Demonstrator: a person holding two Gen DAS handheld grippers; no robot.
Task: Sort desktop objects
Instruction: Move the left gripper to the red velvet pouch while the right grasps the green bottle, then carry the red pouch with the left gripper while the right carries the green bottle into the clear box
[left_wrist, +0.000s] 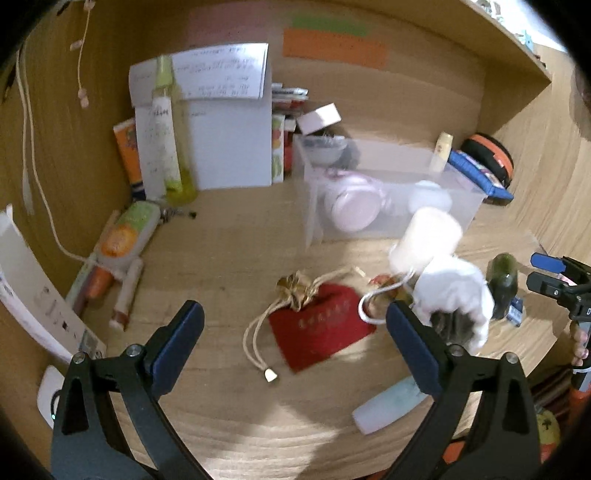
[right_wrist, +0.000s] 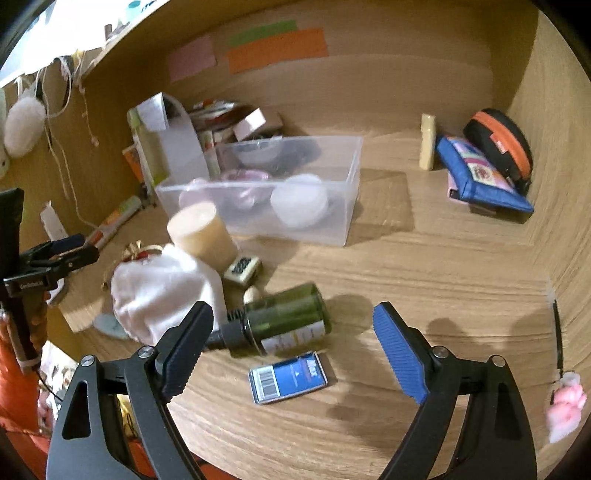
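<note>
My left gripper (left_wrist: 295, 332) is open and empty above a red drawstring pouch (left_wrist: 321, 328) on the wooden desk. My right gripper (right_wrist: 291, 328) is open and empty over a dark green bottle (right_wrist: 284, 317) lying on its side, with a small blue box (right_wrist: 288, 376) just in front of it. A white cloth bag (right_wrist: 162, 288) and a cream cylinder (right_wrist: 203, 232) lie left of the bottle. A clear plastic bin (right_wrist: 314, 206) behind holds a pink round case (left_wrist: 354, 206) and a white round jar (right_wrist: 299, 199). The right gripper also shows at the right edge of the left wrist view (left_wrist: 550, 273).
A mahjong tile (right_wrist: 242, 269) lies beside the cylinder. A pale blue tube (left_wrist: 388, 406) lies near the desk's front. Tubes, bottles and papers (left_wrist: 207, 147) crowd the back left. A blue pouch (right_wrist: 480, 173), an orange-black case (right_wrist: 498, 144) and a cream stick (right_wrist: 427, 142) sit back right.
</note>
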